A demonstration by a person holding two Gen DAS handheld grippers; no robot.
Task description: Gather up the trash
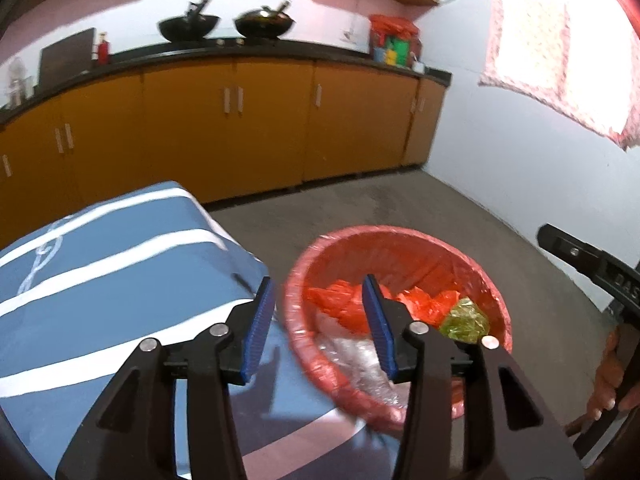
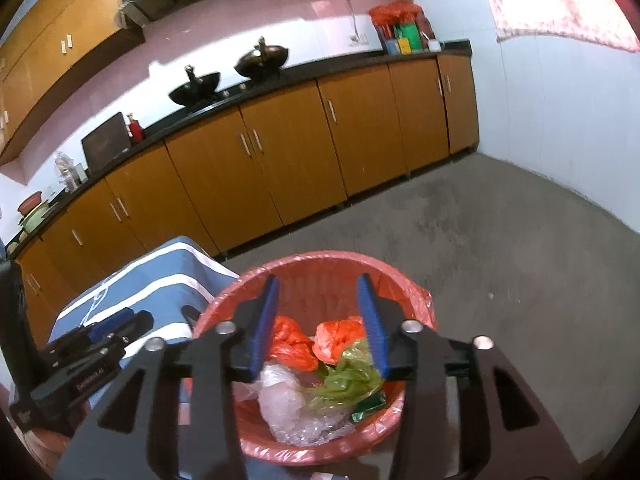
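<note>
A red bin with a red plastic liner [image 1: 400,236] [image 2: 320,260] stands on the floor beside a table. Inside lie crumpled orange bags [image 2: 340,338], a green plastic wrapper [image 2: 348,376] [image 1: 466,320] and clear plastic [image 2: 288,400] [image 1: 360,360]. My left gripper [image 1: 318,328] is open and empty, over the table's edge and the bin's left rim. My right gripper [image 2: 320,324] is open and empty, directly above the bin's contents. The left gripper shows in the right wrist view [image 2: 100,344] at lower left; the right gripper's body shows at the left wrist view's right edge [image 1: 600,276].
A table with a blue, white-striped cloth [image 1: 100,280] [image 2: 160,280] is left of the bin. Orange kitchen cabinets [image 1: 240,128] under a black counter run along the far wall, with two woks [image 1: 264,22] on top. Grey concrete floor [image 2: 500,260] lies beyond the bin.
</note>
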